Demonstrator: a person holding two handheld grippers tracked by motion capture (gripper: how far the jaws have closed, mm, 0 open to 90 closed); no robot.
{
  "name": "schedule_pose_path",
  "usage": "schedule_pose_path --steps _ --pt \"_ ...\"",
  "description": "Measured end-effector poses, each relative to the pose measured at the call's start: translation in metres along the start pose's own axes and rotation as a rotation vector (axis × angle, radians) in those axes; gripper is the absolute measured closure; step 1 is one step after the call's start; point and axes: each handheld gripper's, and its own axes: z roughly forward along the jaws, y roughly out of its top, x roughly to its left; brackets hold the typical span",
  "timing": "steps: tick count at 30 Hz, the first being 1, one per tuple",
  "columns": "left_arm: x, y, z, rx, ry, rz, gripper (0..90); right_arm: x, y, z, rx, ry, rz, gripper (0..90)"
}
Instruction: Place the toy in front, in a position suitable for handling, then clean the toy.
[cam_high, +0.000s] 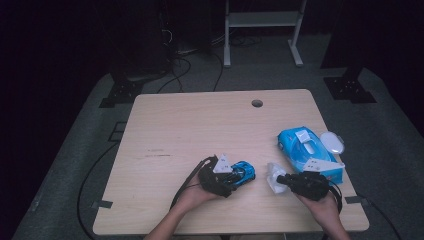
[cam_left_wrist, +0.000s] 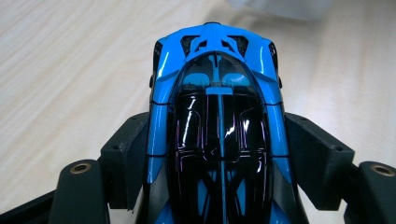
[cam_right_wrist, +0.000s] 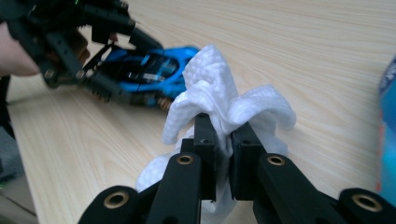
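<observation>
A blue and black toy car (cam_high: 245, 172) sits low over the near middle of the wooden table (cam_high: 200, 125), with my left gripper (cam_high: 234, 177) shut on it. In the left gripper view the car (cam_left_wrist: 217, 93) points away from me and both pads press its flanks, one pad (cam_left_wrist: 310, 154) at its right. A crumpled white wipe (cam_high: 272, 176) is pinched in my right gripper (cam_high: 281, 179), just right of the car. The right gripper view shows the jaws (cam_right_wrist: 223, 140) clamped on the wipe (cam_right_wrist: 219, 93), with the car (cam_right_wrist: 149, 70) and left gripper (cam_right_wrist: 100, 70) behind it.
A blue pack of wet wipes (cam_high: 305, 145) lies at the table's right side, with a white oval object (cam_high: 332, 142) beside it near the edge. A round hole (cam_high: 257, 103) is at the far edge. A white frame stands on the floor beyond.
</observation>
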Motion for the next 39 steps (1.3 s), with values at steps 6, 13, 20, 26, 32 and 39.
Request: schedule_pose_path --steps 6,13,20,26,32,39 --pt "0.014 0.000 0.014 0.026 0.039 -0.032 27.7 -0.006 -0.007 -0.001 0.046 -0.044 -0.031 82.9" --pt "0.019 -0.008 0.022 0.033 0.013 -0.084 27.2 -0.011 -0.013 -0.001 0.062 -0.046 -0.019 82.9" --pt "0.021 -0.004 0.006 -0.061 0.022 -0.124 17.1 -0.011 -0.016 -0.002 0.071 -0.051 -0.020 82.9" --pt "0.019 -0.009 -0.025 -0.139 0.074 -0.120 13.8 -0.010 -0.014 -0.005 0.061 -0.062 -0.022 82.9" --pt "0.022 -0.024 -0.052 -0.176 0.110 -0.140 12.8 -0.008 -0.016 -0.005 0.064 -0.066 -0.022 82.9" --pt "0.021 -0.041 -0.077 -0.189 0.144 -0.163 10.7 -0.008 -0.017 -0.007 0.060 -0.067 -0.024 82.9"
